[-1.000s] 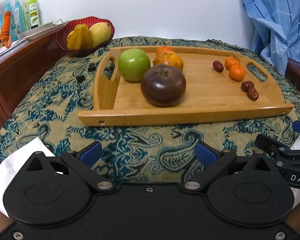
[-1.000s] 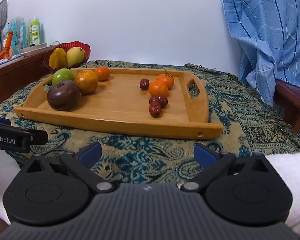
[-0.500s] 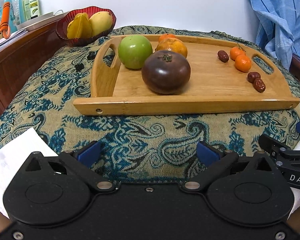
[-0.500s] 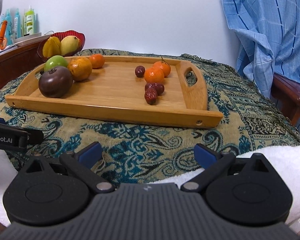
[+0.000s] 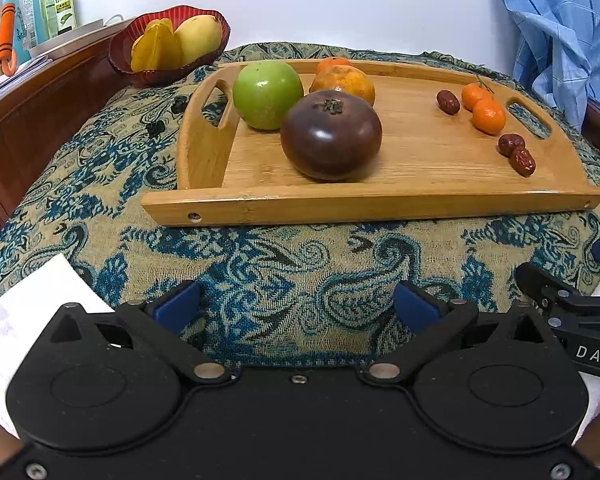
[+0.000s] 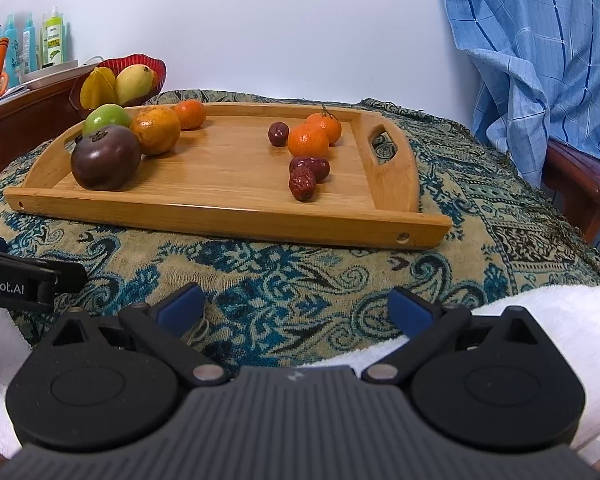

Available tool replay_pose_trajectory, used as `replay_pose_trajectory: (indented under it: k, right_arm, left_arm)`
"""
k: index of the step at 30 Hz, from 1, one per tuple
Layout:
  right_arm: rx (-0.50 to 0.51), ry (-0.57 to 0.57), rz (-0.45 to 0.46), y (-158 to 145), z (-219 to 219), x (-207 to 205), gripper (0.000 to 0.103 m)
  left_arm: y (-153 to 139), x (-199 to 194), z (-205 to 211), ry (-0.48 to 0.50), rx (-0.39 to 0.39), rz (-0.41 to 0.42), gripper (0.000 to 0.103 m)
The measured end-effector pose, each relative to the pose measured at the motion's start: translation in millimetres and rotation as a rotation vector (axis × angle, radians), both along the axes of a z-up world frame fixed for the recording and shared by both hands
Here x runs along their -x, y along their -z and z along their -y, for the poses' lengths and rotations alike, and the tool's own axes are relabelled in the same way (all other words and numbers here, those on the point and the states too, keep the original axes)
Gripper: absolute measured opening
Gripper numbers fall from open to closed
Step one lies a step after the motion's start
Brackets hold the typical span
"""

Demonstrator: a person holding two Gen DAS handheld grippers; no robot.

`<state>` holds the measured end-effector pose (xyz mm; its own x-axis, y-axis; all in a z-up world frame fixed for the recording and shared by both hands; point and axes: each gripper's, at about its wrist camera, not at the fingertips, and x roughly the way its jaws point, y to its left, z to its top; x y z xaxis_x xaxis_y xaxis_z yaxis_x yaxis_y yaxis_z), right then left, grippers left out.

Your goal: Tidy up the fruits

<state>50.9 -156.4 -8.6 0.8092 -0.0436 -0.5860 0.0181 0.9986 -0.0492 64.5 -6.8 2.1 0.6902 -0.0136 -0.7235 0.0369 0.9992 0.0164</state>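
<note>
Both grippers, left gripper [image 5: 296, 306] and right gripper [image 6: 296, 306], hover spread wide and empty just short of the wooden tray [image 5: 372, 208] on the worktop. The dark purple fruit [image 5: 331, 135] lies straight ahead of the left one; the red dates [image 6: 308, 174] and small oranges [image 6: 308, 141] sit nearer the right.

Table [image 5: 80, 184] draped in a blue-and-tan paisley cloth [image 5: 284, 264], wooden tray [image 5: 380, 204] lying flat on the cloth at centre, red fruit bowl [image 5: 168, 70] at 11 o'clock, just beyond the tray's left handle.

Teal paisley cloth [image 5: 260, 264]; blue, prob. checked towel [image 6: 548, 52].
</note>
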Motion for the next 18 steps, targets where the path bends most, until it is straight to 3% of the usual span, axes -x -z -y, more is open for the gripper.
replay_pose_trajectory:
  k: [18]
  right_arm:
    - [0.000,0.001,-0.001,0.9,-1.1,-1.4,0.103]
  left_arm:
    - [0.5,-1.6,-0.1,0.001,0.000,-0.010,0.103]
